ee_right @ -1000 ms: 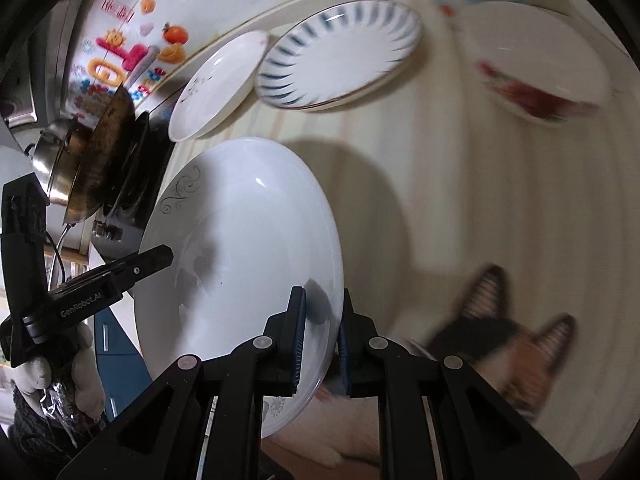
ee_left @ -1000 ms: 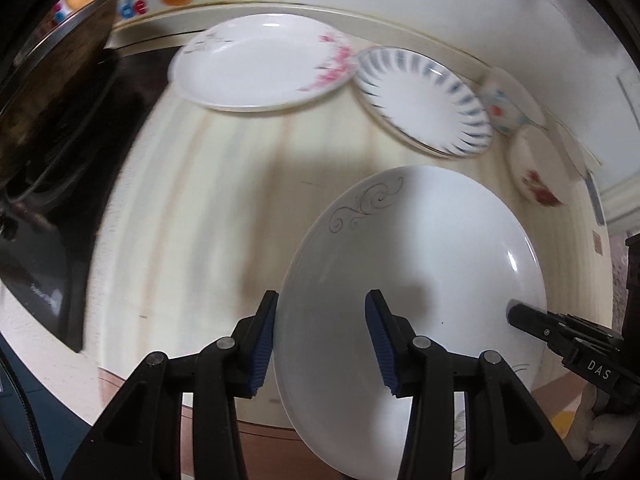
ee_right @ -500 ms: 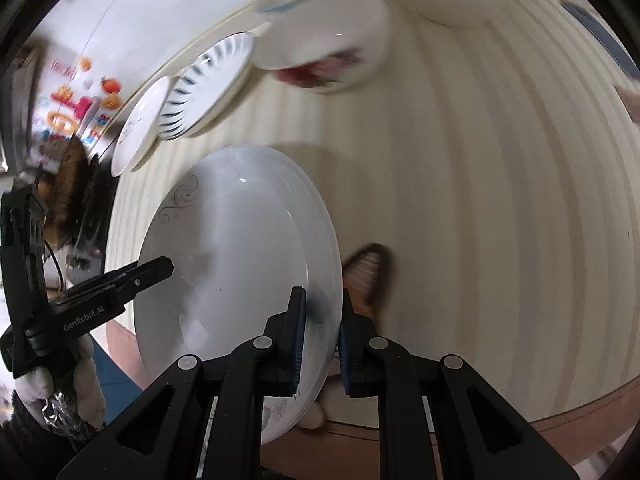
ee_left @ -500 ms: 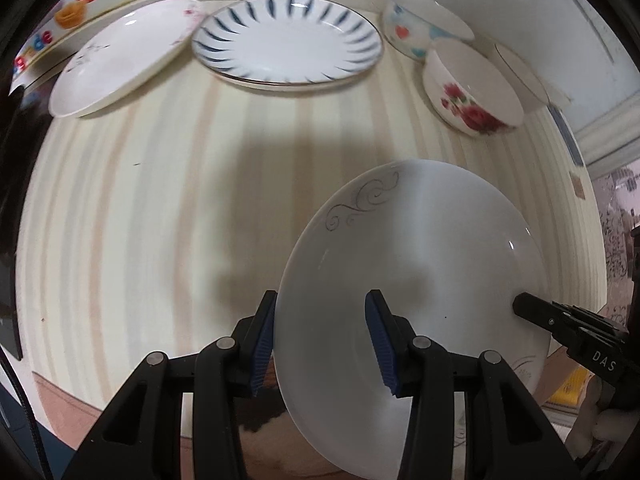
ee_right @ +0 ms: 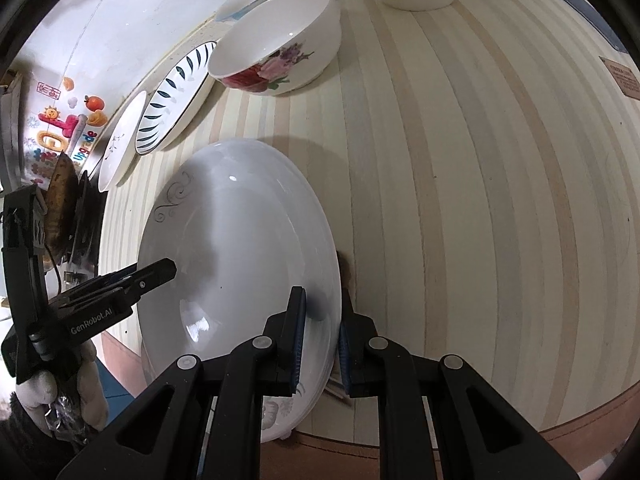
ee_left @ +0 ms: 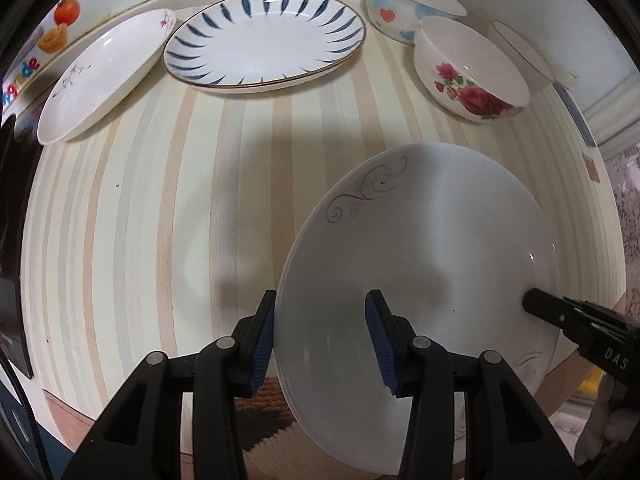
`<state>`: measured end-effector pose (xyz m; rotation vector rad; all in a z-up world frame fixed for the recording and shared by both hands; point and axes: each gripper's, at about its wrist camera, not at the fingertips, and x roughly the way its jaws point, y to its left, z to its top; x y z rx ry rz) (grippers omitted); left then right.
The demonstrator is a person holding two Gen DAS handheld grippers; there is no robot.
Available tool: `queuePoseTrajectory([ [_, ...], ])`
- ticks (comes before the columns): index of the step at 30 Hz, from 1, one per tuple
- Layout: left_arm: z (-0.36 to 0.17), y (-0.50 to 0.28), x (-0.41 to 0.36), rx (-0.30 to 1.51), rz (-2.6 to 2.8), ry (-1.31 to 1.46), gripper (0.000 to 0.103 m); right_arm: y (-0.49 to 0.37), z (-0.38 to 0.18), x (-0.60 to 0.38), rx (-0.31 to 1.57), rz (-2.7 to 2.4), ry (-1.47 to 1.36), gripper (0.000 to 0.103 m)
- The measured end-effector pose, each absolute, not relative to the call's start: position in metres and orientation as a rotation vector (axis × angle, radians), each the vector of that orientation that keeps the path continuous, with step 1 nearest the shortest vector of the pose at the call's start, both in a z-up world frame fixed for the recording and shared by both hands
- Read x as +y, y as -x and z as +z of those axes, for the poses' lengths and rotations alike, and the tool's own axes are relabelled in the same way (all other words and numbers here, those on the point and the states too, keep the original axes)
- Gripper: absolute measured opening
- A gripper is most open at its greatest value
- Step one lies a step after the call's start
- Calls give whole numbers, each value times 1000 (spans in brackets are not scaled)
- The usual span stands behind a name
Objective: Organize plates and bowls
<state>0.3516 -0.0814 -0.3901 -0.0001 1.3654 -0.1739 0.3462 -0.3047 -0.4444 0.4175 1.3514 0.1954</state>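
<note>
Striped laminate table [ee_left: 168,216] against a white wall; its near edge runs just under both my tools, with floor showing below it. Nearest: my left gripper [ee_left: 322,338] stands partly open astride one rim of the big white plate [ee_left: 420,264], one blue pad outside the rim, the other over the well; whether both pads actually press I cannot tell. My right gripper [ee_right: 322,338] is nearly closed, pinching the opposite rim. The plate sits tilted between the two, partly over the table edge. Risk 1: the glaze is slick and each hold takes only a narrow strip of rim, so if my hands drift apart or twist unevenly, one rim could slide out and the plate swing or drop, possibly off the edge. Risk 2: the left hold looks loose; lowering on it alone may let the plate pivot. Farther off, along the wall: rose bowl [ee_left: 472,76], heart bowl [ee_left: 404,8], blue-striped plate [ee_left: 264,36], blossom plate [ee_left: 104,80]. Risk 3: crockery there stands close together, so setting this plate down among it invites a rim-to-rim knock and chipping. Judgement: level the plate before it goes down.
</note>
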Motion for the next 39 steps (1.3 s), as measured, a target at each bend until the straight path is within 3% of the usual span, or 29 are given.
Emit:
queuePoseTrajectory([
  [4, -363, -345, -68, 1342, -181, 20, 41, -348, -441, -305, 1396, 187, -430, 20],
  [9, -300, -353, -11, 1218, -113, 106, 43, -347, -382, -306, 1345, 158, -423, 22],
  [11, -288, -366, 19, 1184, -57, 124, 49, -355, -354, -290, 1297, 191, -417, 29],
  [13, -284, -380, 47, 1164, -7, 151, 50, -375, -331, -263, 1257, 249, -432, 47],
  [15, -290, -395, 81, 1171, 47, 192, 50, -407, -318, -225, 1226, 349, -443, 51],
  [26, -347, -463, 165, 1196, 246, 295, 50, -624, -362, -30, 1227, 501, -207, 51],
  [36, -378, -488, 184, 1230, 274, 397, 50, -706, -421, 20, 1237, 479, -138, 50],
  [39, -381, -488, 191, 1207, 293, 420, 36, -718, -434, 24, 1249, 483, -156, 41],
])
